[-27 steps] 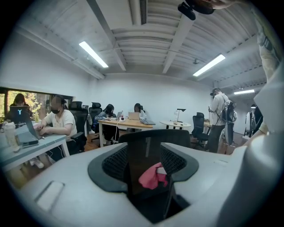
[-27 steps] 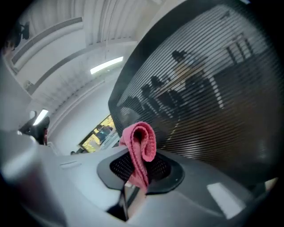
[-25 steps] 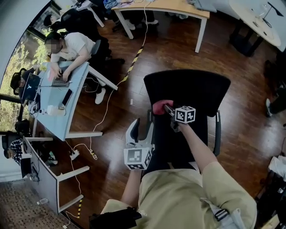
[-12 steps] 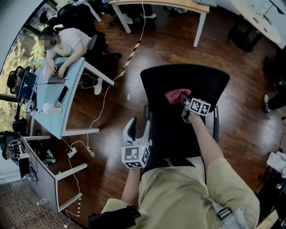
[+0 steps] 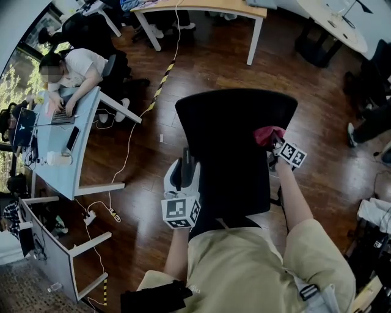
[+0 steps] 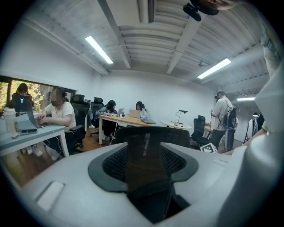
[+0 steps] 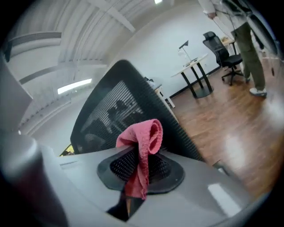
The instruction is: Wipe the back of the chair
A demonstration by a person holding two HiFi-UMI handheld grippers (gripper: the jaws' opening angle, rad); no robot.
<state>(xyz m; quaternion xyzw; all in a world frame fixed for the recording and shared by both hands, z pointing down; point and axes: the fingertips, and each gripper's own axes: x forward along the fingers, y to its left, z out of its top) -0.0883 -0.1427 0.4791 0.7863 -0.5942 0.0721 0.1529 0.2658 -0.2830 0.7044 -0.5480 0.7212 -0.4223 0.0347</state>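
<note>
A black mesh office chair stands in front of me, its back point(image 5: 235, 131) broad and dark in the head view. My right gripper point(image 5: 275, 143) is shut on a red cloth point(image 5: 267, 134), which rests against the right edge of the chair back. In the right gripper view the cloth point(image 7: 143, 142) sticks up folded from between the jaws, with the chair back point(image 7: 106, 115) just behind it. My left gripper point(image 5: 183, 174) is low at the chair's left side, its jaws apart with the dark left armrest point(image 5: 186, 160) between them. The chair back point(image 6: 151, 135) fills the left gripper view ahead.
A grey desk point(image 5: 73, 143) with a seated person point(image 5: 76, 67) at a laptop is to the left. Cables and a power strip point(image 5: 90, 215) lie on the wooden floor. A wooden table point(image 5: 201, 7) stands behind the chair, and a white table point(image 5: 333, 18) at the far right. A person point(image 6: 222, 117) stands by more chairs.
My right gripper has carried the red cloth across the chair back from its left part to its right edge. The left gripper now sits at the left armrest.
</note>
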